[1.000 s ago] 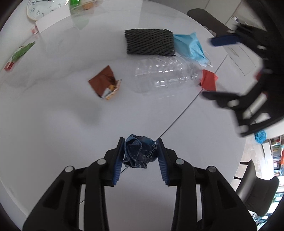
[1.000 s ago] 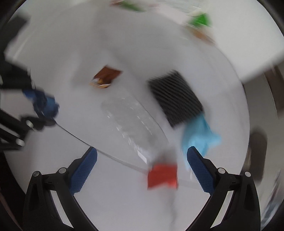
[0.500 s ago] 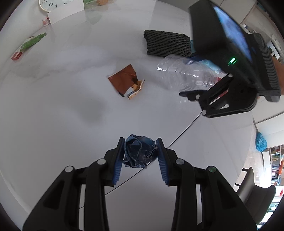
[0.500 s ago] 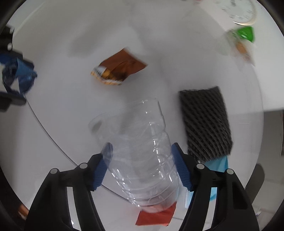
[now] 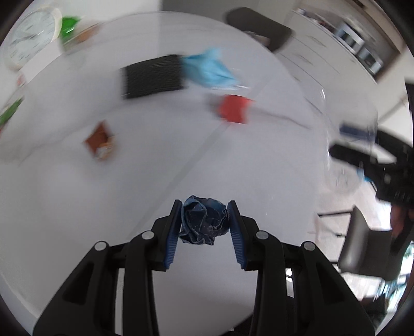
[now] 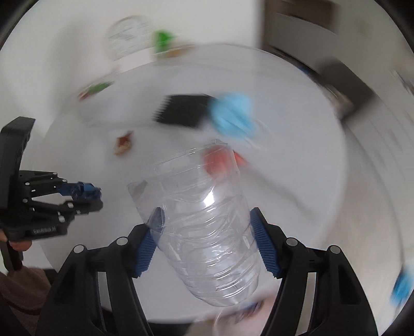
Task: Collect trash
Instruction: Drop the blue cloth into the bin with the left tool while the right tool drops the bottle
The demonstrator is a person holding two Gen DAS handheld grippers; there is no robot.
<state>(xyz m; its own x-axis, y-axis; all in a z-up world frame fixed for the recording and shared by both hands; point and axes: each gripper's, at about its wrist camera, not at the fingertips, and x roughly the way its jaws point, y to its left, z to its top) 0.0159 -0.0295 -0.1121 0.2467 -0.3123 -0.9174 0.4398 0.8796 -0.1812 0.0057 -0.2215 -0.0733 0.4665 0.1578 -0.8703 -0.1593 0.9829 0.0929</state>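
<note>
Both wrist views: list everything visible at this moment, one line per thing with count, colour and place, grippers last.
Table: 1, white, under everything.
Crumpled wad: 1, dark blue, between the left gripper's fingers.
Plastic bottle: 1, clear, between the right gripper's fingers, off the table.
Foam mesh sleeve: 1, black, far side of table.
Face mask: 1, light blue, touching the sleeve's right end.
Red scrap: 1, red, nearer than the mask.
Snack wrapper: 1, brown, left of centre.
Clock: 1, white, far left.
Chair: 1, dark, beyond the table.
Left gripper: black, blue pads, shut.
Right gripper: black, blue pads, shut.
</note>
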